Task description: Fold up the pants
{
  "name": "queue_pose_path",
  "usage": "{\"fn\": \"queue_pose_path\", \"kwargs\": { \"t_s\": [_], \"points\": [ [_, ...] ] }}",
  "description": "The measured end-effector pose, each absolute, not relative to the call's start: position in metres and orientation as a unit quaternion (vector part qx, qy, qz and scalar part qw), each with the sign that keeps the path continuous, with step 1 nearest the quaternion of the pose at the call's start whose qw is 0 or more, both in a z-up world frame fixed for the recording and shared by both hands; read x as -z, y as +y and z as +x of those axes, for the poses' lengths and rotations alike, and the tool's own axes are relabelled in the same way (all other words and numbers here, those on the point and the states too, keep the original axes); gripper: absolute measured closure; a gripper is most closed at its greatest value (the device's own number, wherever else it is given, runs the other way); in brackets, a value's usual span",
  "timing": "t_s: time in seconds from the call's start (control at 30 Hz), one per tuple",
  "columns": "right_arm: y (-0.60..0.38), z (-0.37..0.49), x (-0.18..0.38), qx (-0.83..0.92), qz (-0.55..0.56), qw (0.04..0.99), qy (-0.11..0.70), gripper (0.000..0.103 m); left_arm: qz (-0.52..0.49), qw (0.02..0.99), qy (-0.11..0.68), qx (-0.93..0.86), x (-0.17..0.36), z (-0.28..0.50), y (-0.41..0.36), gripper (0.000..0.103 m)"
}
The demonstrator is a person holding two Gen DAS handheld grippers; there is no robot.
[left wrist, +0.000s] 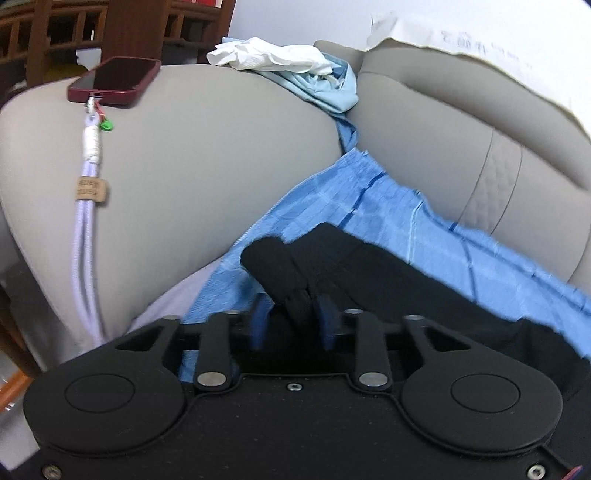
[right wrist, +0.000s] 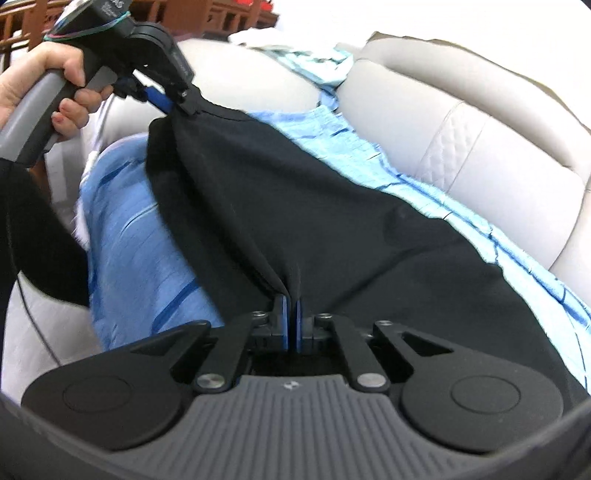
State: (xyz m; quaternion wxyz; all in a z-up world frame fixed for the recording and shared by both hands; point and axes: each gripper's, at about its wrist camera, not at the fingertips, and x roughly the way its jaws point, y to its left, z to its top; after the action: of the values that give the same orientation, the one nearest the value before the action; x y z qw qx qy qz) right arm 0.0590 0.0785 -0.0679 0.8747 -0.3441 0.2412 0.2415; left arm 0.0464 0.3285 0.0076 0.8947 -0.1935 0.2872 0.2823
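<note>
Pants [right wrist: 295, 206], black, stretch between both tools above a blue checked cloth [right wrist: 140, 240] spread over a grey sofa [right wrist: 498, 158]. The right gripper [right wrist: 291, 314] has its pads pressed together on a gathered pleat of fabric; the left gripper [right wrist: 181, 105] pinches a bunched edge, its pads part-spread around the wad, likely to lift that edge for a fold. On the armrest lie a red phone [left wrist: 114, 79] and white tissue [left wrist: 269, 55]; wooden furniture [left wrist: 122, 26] stands behind
</note>
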Motion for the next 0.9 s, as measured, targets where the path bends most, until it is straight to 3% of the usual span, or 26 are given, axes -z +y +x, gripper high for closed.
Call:
{"fn": "queue_pose_path", "kwargs": {
  "t_s": [0.17, 0.27, 0.3, 0.47, 0.6, 0.67, 0.7, 0.73, 0.77, 0.9],
  "points": [
    [0.08, 0.051, 0.078, -0.259, -0.361, 0.858, 0.259, 0.098, -0.231, 0.885, 0.284, -0.287, -0.007, 0.028, 0.333, 0.061],
    [0.081, 0.052, 0.077, -0.252, -0.358, 0.862, 0.255, 0.095, -0.228, 0.895, 0.286, -0.253, -0.008, 0.021, 0.325, 0.061],
    [0.079, 0.055, 0.075, -0.246, -0.351, 0.866, 0.257, 0.074, -0.238, 0.896, 0.291, -0.237, -0.007, 0.02, 0.323, 0.061],
    [0.074, 0.055, 0.081, -0.185, -0.383, 0.877, 0.222, 0.048, -0.308, 0.875, 0.32, -0.19, 0.011, 0.031, 0.326, 0.061],
    [0.065, 0.048, 0.088, -0.125, -0.418, 0.881, 0.184, 0.041, -0.346, 0.858, 0.308, -0.222, 0.03, 0.045, 0.343, 0.06],
    [0.058, 0.046, 0.09, -0.101, -0.426, 0.883, 0.17, 0.037, -0.373, 0.855, 0.288, -0.217, 0.03, 0.049, 0.351, 0.054],
    [0.056, 0.045, 0.091, -0.095, -0.428, 0.883, 0.167, 0.035, -0.374, 0.856, 0.281, -0.219, 0.027, 0.054, 0.353, 0.057],
    [0.054, 0.043, 0.091, -0.09, -0.428, 0.884, 0.165, 0.035, -0.37, 0.857, 0.279, -0.225, 0.024, 0.058, 0.354, 0.082],
    [0.05, 0.042, 0.09, -0.088, -0.425, 0.886, 0.164, 0.035, -0.362, 0.859, 0.278, -0.23, 0.02, 0.062, 0.354, 0.097],
    [0.043, 0.037, 0.091, -0.074, -0.422, 0.891, 0.153, 0.026, -0.356, 0.866, 0.262, -0.234, -0.001, 0.063, 0.354, 0.1]
  ]
}}
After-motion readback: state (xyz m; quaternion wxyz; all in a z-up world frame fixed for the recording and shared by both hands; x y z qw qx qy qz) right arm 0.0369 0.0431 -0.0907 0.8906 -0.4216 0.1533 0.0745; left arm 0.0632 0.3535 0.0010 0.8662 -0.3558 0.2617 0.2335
